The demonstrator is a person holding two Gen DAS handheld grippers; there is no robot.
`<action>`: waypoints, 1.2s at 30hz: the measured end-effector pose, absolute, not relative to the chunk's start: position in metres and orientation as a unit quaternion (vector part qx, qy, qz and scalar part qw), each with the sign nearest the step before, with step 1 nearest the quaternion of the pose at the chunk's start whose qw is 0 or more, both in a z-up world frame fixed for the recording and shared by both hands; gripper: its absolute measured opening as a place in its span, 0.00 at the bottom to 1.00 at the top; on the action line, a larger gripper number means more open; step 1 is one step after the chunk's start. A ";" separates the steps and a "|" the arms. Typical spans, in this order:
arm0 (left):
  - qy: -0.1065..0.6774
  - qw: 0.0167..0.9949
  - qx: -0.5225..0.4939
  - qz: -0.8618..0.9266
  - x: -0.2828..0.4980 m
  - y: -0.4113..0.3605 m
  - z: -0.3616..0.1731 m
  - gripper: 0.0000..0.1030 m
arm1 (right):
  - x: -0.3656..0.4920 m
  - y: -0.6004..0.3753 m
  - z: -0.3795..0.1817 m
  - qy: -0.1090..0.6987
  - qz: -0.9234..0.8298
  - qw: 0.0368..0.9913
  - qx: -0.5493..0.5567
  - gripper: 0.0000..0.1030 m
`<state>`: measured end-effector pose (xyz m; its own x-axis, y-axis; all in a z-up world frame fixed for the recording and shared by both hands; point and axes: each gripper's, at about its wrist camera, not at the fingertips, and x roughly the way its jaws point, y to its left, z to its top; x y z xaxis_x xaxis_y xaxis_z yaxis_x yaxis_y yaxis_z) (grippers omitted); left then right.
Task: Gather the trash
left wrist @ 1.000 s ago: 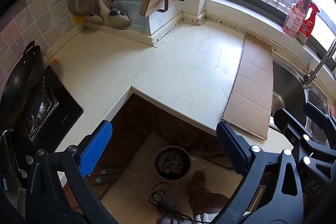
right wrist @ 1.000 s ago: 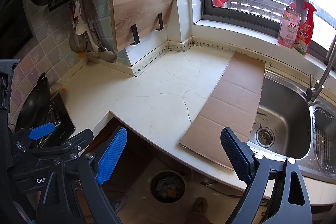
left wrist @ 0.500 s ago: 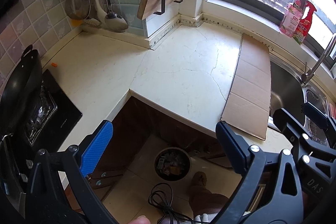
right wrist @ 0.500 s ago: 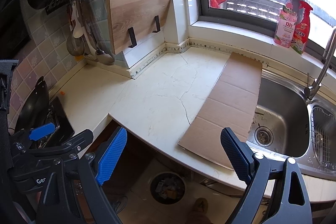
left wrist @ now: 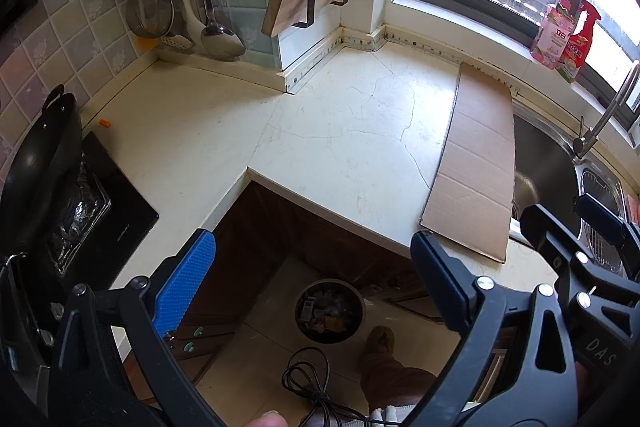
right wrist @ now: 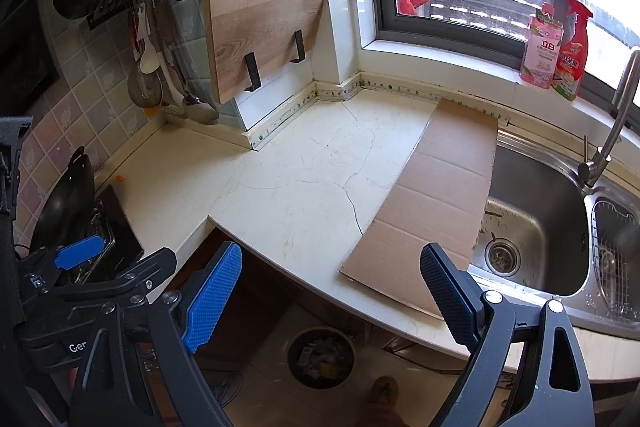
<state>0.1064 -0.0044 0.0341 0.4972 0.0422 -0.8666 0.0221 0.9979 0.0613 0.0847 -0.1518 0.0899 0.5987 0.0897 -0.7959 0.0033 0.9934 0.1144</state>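
Note:
A flat brown cardboard sheet lies on the cream counter beside the sink; it also shows in the right wrist view. A small orange scrap lies on the counter near the stove, also seen in the right wrist view. A round trash bin with litter in it stands on the floor below the counter, also in the right wrist view. My left gripper is open and empty above the counter's front edge. My right gripper is open and empty, to the right of the left one.
A black wok sits on the stove at left. A steel sink with a tap is at right. A cutting board and utensils hang on the wall. Two bottles stand on the sill. A cable lies on the floor.
Both grippers have shifted slightly, the views drifting a little toward the window and tilting up. Both stay open and empty. A fingertip now shows at the bottom of the left view.

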 end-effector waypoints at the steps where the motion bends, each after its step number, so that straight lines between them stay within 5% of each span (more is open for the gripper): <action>1: 0.501 0.865 0.032 0.006 0.106 -0.005 0.034 0.95 | 0.084 -0.152 0.090 0.447 0.025 0.892 0.052 0.89; 36: 0.508 0.861 0.028 0.029 0.101 -0.001 0.031 0.94 | 0.092 -0.149 0.080 0.459 0.044 0.886 0.048 0.89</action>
